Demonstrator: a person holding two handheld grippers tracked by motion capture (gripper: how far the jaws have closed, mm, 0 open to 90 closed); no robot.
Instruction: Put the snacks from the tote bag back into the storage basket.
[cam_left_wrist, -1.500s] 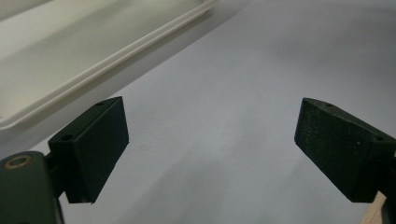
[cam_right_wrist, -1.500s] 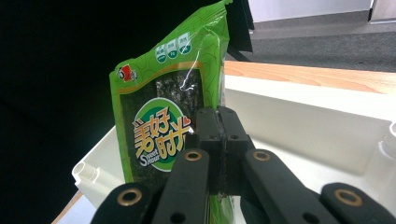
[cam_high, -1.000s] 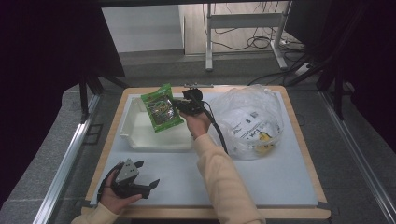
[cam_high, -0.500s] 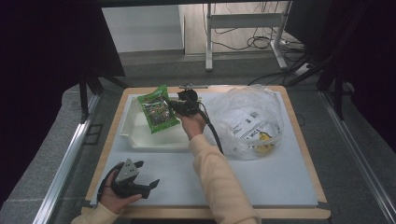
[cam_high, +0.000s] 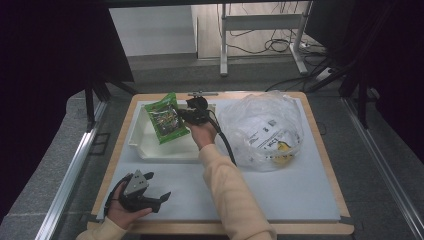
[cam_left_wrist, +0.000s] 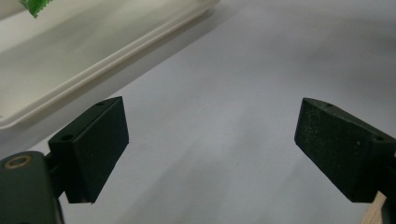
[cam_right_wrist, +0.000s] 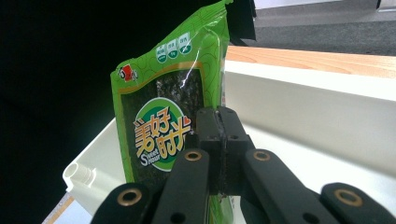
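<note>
A green seaweed snack packet hangs over the white tray at the table's back left. My right gripper is shut on the packet's right edge, and in the right gripper view the packet stands upright, pinched between the closed jaws of that gripper above the tray. My left gripper rests in a hand near the front left edge, open. In the left gripper view its fingers stand wide apart over bare grey mat, with nothing between them.
A crumpled clear plastic bag with printed labels and something yellow inside lies right of the tray. The tray's rim lies just beyond the left gripper. A black cable trails from the right gripper along the sleeve. Wooden table edges frame the grey mat.
The right gripper has carried the packet slightly left and toward the back over the tray. The left gripper has stayed where it was.
</note>
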